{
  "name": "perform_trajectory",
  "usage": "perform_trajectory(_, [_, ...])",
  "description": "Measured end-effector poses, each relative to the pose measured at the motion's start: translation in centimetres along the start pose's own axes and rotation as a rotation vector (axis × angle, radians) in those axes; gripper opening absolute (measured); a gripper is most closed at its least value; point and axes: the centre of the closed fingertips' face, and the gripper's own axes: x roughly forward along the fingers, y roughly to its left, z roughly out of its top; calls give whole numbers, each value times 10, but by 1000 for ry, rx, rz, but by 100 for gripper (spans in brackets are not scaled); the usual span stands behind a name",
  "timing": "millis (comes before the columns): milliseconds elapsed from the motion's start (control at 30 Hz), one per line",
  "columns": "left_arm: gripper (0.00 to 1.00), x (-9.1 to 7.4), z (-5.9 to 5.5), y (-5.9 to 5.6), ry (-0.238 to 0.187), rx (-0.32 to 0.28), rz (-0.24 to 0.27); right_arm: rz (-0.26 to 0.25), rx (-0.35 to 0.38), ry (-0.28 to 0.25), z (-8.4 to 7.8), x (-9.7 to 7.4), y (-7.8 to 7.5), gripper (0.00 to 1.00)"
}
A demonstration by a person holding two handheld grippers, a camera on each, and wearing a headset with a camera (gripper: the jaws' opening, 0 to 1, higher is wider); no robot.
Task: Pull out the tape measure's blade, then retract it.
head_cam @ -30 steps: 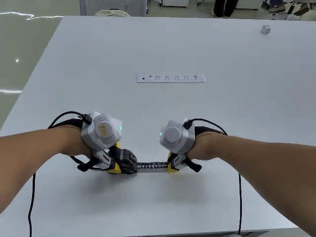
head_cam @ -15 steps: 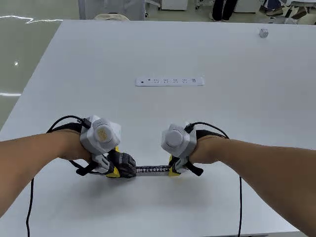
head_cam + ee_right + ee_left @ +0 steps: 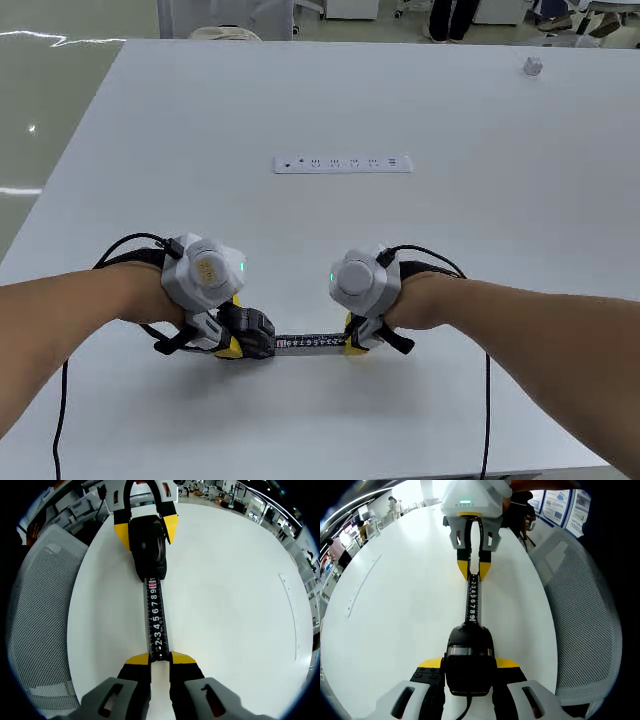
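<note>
We have the left gripper (image 3: 469, 664) clamped on the tape measure case (image 3: 148, 547). The right gripper (image 3: 160, 658) pinches the blade (image 3: 156, 615) tip, near the case. We should pull straight along the blade and keep the case steady.

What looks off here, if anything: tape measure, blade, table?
Nothing stands out. The left gripper clamps the tape measure, the right gripper pinches the end of the blade, and the short pulled-out length runs straight between them, no kink or twist. The power strip lies square on the table.
</note>
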Motion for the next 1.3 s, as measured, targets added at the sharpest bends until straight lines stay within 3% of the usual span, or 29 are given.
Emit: perform_trajectory(1300, [33,-1,0,-1,0,3,5,-11,6,2,-14,-5,-2,12])
